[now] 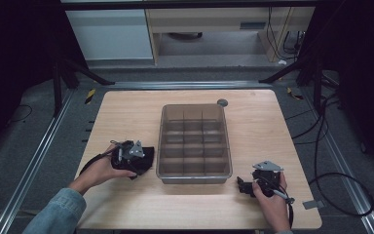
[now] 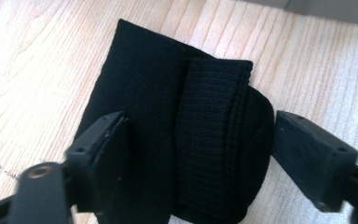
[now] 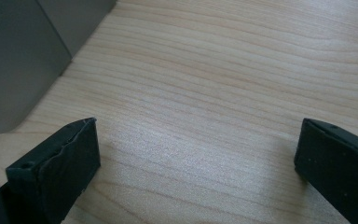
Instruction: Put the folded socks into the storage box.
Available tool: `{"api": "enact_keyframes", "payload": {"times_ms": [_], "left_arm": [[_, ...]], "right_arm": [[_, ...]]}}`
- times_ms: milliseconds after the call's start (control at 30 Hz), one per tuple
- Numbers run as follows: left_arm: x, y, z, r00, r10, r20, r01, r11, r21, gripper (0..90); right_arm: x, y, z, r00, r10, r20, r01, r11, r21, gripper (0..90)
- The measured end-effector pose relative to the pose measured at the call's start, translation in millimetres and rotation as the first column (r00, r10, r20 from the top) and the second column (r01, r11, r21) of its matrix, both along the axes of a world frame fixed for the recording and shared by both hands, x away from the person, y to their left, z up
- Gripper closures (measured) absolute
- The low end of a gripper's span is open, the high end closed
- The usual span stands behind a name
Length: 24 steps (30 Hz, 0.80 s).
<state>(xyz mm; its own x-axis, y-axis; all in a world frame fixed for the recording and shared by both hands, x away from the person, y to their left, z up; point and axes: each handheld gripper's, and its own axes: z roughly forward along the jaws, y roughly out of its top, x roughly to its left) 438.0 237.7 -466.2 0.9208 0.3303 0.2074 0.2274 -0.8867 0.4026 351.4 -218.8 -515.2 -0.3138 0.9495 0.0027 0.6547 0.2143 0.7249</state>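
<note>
**Left gripper over folded black sock, right gripper idle**

The left gripper (image 2: 198, 154) sits over a folded black sock (image 2: 186, 140) lying on the wooden table (image 1: 253, 204), just left of the clear divided bin (image 1: 195, 176). Its jaws straddle the sock: the left one lies over the flat part of the fabric, the right one stands just beside the sock's rounded edge. The jaws are spread, not pinching. A ribbed cuff fold runs down the sock's middle.

The right gripper (image 3: 196, 163) rests near the table's front right, close to the bin's front corner. Its jaws are spread wide over bare wood, with nothing between them.

A small grey disc (image 1: 222, 102) lies behind the bin.
</note>
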Motion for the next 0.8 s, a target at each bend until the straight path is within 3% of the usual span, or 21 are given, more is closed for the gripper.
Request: {"api": "enact_keyframes", "payload": {"times_ms": [167,367,567,800], "left_arm": [[1.9,3.4,0.3,0.9996,0.023,-0.017,-0.024,0.9992,-0.033,34.6],[6.9,5.9,2.1,0.9984,0.026,-0.050,-0.028,0.9988,-0.039,46.5],[11.4,5.1,4.9,0.9958,0.025,-0.088,-0.028,0.9990,-0.036,66.3],[12.2,6.8,9.2,0.9928,0.038,-0.114,-0.045,0.9973,-0.058,74.4]], "right_arm": [[0.0,-0.1,0.0,1.0000,0.000,0.000,0.000,1.0000,-0.003,0.4],[0.0,-0.1,0.0,1.0000,0.000,0.000,0.000,1.0000,-0.002,0.4],[0.0,0.0,0.0,1.0000,0.000,0.000,0.000,1.0000,0.000,0.3],[0.0,-0.1,0.0,1.0000,0.001,0.000,-0.001,1.0000,-0.002,0.3]]}}
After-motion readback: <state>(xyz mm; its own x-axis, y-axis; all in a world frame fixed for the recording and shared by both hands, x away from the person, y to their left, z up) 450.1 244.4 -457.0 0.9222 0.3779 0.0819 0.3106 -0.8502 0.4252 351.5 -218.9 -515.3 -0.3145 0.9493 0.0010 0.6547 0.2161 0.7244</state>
